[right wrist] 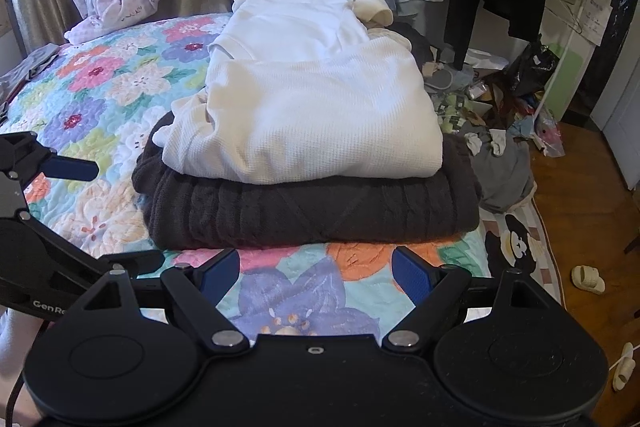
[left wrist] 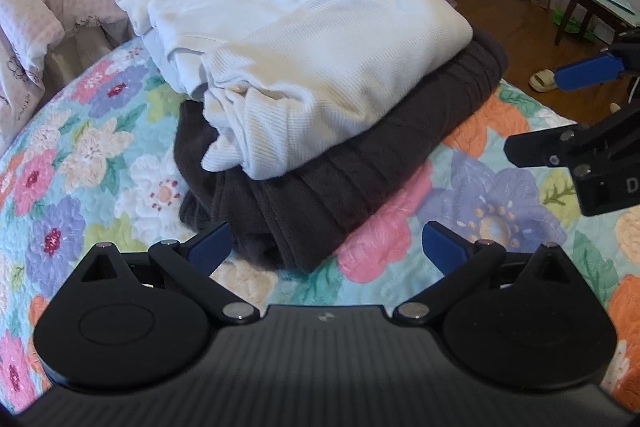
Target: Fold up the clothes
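White waffle-knit top point(left wrist: 320, 67) lies folded on a dark brown knit point(left wrist: 320, 179), stacked on the floral bedspread point(left wrist: 80, 167) just ahead of my left gripper point(left wrist: 326, 247) and right gripper point(right wrist: 316, 271); both jaws gape wide, holding nothing.

Both my wrist views sit low over the bed point(left wrist: 100, 155), close in, facing the shared clothes stack point(right wrist: 304, 131) from different sides.
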Motion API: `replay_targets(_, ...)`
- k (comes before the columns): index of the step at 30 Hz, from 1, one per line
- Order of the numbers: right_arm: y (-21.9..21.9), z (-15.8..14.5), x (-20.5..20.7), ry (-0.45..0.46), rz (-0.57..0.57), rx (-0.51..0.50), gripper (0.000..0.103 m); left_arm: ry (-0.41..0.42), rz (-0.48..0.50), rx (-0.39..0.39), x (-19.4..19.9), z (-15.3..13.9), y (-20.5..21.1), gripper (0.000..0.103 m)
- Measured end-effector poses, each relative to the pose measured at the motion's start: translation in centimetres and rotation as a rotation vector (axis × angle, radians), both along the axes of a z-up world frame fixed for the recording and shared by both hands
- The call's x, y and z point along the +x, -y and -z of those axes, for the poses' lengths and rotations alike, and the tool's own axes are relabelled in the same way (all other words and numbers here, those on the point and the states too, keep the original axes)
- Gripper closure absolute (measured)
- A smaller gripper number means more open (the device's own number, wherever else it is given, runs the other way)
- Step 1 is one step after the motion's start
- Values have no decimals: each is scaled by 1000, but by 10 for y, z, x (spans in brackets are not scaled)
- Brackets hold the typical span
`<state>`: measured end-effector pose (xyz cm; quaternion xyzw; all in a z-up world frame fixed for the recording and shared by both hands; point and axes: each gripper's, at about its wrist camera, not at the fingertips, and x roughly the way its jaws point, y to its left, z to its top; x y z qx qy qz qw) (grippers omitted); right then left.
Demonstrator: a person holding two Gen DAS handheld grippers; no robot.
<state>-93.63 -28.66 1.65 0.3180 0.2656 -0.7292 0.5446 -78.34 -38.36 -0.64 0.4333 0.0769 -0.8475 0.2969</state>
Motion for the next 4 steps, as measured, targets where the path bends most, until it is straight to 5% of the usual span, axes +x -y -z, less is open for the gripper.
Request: replay_targets(4,0,2,-1,0,-1,9,16,27,13,-51,-2,0,-4,0)
